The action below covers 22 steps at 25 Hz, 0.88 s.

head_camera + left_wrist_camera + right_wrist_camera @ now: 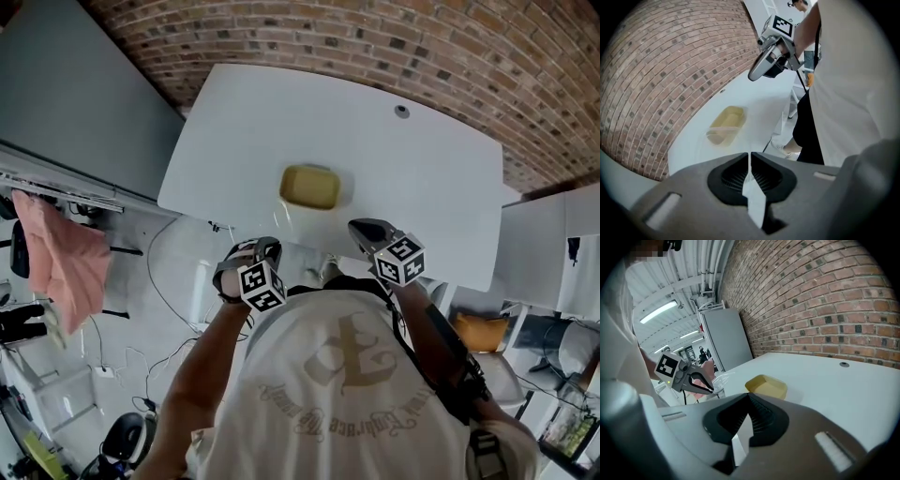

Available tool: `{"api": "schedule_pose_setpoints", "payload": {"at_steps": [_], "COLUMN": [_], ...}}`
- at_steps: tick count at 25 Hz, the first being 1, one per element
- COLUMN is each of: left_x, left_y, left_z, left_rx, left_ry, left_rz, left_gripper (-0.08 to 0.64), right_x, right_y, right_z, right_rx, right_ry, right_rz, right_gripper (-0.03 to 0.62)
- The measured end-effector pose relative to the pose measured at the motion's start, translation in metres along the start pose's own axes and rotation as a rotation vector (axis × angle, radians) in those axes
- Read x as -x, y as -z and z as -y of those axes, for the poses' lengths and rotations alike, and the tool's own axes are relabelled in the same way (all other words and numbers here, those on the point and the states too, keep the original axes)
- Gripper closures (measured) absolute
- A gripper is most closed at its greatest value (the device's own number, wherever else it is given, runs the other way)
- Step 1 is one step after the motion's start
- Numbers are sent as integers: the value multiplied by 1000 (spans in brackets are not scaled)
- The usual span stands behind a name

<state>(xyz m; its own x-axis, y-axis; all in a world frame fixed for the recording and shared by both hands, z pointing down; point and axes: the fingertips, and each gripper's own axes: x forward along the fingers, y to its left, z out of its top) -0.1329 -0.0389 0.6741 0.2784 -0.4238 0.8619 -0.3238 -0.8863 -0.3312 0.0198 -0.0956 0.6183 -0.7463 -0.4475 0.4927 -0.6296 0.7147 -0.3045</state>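
Jaws of my left gripper (749, 158) are pressed together, with only a hairline between the ribbed pads, and nothing is caught in them. My right gripper (749, 398) is the same: pads closed on each other, empty. Both hang by the near edge of the white table (422, 187), side by side but apart, pointing in towards its top. Ahead of them, roughly between the two and touched by neither, the shallow yellow tray (309, 187) lies flat on the table. Something thin and clear sits just beside its near side, and I cannot make out what it is. As I judge it, nothing has been taken up: the tray lies untouched and no grasp has begun. Beyond the table runs the brick wall (375, 37).
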Motion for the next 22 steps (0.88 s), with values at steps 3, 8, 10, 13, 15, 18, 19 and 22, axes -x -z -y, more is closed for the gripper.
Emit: {"api": "schedule_pose_setpoints", "payload": {"at_steps": [3, 8, 10, 13, 15, 18, 19, 22], "left_x": [4, 10, 12, 17, 19, 22, 22, 22], "left_y": [8, 20, 24, 28, 30, 32, 33, 32], "left_z": [7, 14, 15, 15, 15, 14, 14, 16], "left_rx": [21, 46, 54, 61, 63, 66, 67, 72], "left_ry": [0, 0, -3, -9, -15, -19, -20, -18], "left_rz": [-1, -1, -1, 5, 12, 21, 24, 32], "left_gripper": [538, 538, 538, 538, 538, 538, 538, 538], "right_x": [1, 0, 0, 0, 0, 1, 1, 6], "right_y": [1, 4, 6, 7, 8, 6, 5, 4], "right_z": [-9, -20, -24, -30, -32, -34, -33, -33], "right_rx": [13, 27, 24, 21, 20, 17, 17, 18], "right_ry": [-7, -8, -5, 3, 8, 22, 27, 39], "right_rz": [-2, 4, 6, 6, 6, 15, 17, 16], "right_gripper": [584, 584, 584, 584, 584, 584, 584, 584]}}
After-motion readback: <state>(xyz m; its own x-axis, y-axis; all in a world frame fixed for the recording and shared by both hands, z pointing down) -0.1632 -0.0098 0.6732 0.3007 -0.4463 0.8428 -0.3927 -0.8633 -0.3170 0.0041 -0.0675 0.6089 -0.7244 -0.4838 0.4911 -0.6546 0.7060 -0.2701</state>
